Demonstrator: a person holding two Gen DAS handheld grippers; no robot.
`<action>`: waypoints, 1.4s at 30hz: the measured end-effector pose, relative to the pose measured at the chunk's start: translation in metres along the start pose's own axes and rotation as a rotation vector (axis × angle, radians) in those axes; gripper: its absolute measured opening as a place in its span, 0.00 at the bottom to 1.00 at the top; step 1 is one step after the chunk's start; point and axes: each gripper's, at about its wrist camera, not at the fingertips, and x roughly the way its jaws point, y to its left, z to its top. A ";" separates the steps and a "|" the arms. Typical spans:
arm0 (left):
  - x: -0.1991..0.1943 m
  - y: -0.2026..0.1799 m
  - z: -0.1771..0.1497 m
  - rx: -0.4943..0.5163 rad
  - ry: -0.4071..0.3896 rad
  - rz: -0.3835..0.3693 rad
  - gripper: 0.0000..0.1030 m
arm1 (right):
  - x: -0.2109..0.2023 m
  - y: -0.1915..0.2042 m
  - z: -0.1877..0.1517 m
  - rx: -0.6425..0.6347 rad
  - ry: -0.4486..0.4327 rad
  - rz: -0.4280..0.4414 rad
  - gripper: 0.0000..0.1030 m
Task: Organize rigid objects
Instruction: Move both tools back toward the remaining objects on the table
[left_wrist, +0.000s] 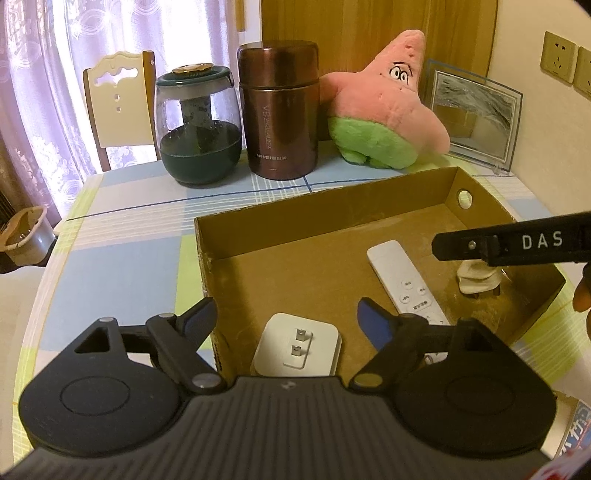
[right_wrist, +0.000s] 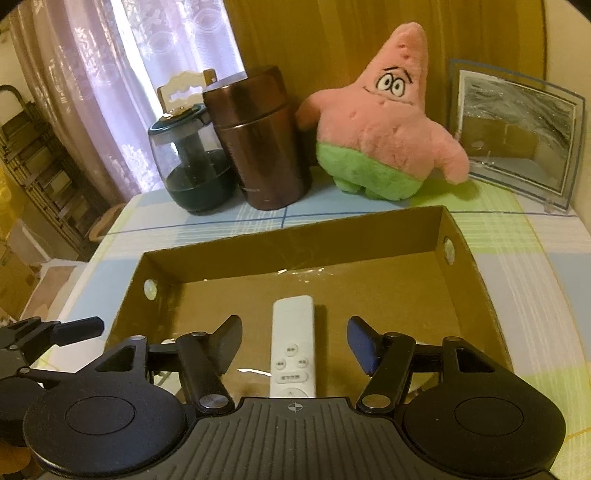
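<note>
So we've got the left hand-held gripper (left_wrist: 286, 317) spread wide over the white plug adapter (left_wrist: 297, 345) lying in the cardboard box (left_wrist: 317, 206) on the counter (left_wrist: 122, 236); the right hand-held gripper (right_wrist: 294, 341) gapes around the white remote (right_wrist: 293, 350), not touching it.

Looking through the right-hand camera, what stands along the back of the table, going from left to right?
Glass jar with a dark green base → brown metal flask → pink starfish plush toy → glass picture frame.
</note>
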 end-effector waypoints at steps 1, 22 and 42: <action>-0.001 0.000 0.000 -0.002 0.000 0.000 0.78 | -0.001 -0.001 -0.001 0.001 0.001 -0.005 0.59; -0.073 -0.012 -0.016 -0.039 -0.047 -0.020 0.81 | -0.087 -0.003 -0.037 -0.023 -0.046 -0.044 0.59; -0.180 -0.016 -0.076 -0.096 -0.098 0.016 0.94 | -0.208 0.006 -0.126 -0.025 -0.139 -0.114 0.61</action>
